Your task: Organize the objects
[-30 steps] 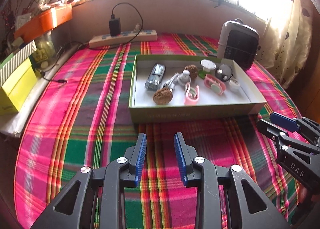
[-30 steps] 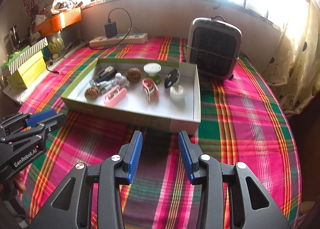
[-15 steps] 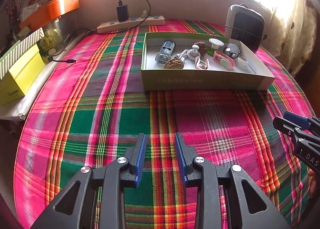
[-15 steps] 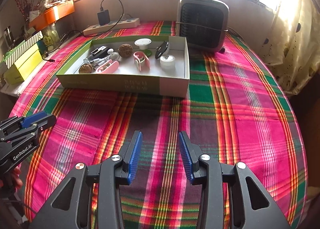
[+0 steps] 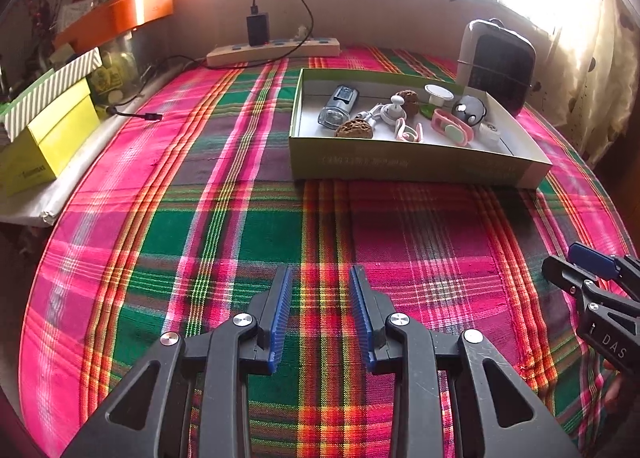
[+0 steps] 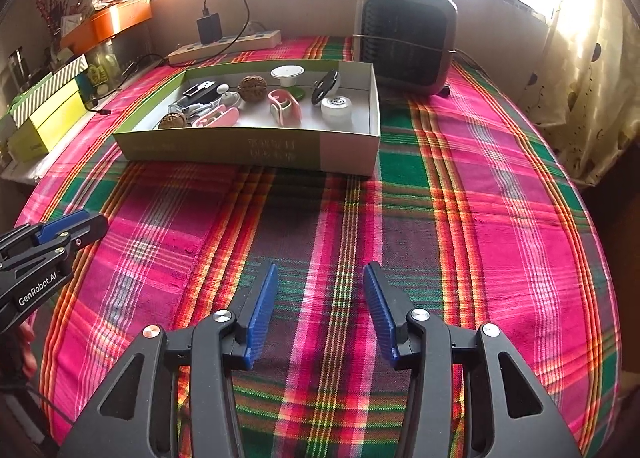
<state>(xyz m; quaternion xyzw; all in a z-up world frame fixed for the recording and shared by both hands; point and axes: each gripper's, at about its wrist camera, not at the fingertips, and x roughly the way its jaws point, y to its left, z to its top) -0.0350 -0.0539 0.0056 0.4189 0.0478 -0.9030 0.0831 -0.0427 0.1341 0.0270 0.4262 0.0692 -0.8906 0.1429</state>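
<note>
A shallow green-and-white box (image 5: 416, 168) (image 6: 248, 148) sits on the plaid tablecloth, holding several small items: two walnuts (image 5: 355, 127) (image 6: 252, 87), pink clips (image 5: 452, 126) (image 6: 285, 106), a silver lighter-like case (image 5: 338, 108), a white cap (image 6: 337, 108), a black disc (image 6: 325, 86). My left gripper (image 5: 320, 308) hovers over the cloth well short of the box, open and empty. My right gripper (image 6: 320, 304) also hangs over bare cloth, its jaws opening with nothing between them. Each gripper shows at the edge of the other's view, the right gripper (image 5: 584, 270) and the left gripper (image 6: 76, 228).
A small grey heater (image 6: 406, 38) (image 5: 496, 60) stands behind the box at the right. A power strip with a charger (image 5: 272, 48) lies along the back wall. Yellow and striped boxes (image 5: 48, 130) sit at the left edge. A curtain (image 6: 588, 78) hangs at the right.
Both grippers have drawn back from the box, which now looks farther away. The right gripper's jaws have spread wider than half a second ago. The left jaws keep the same gap.
</note>
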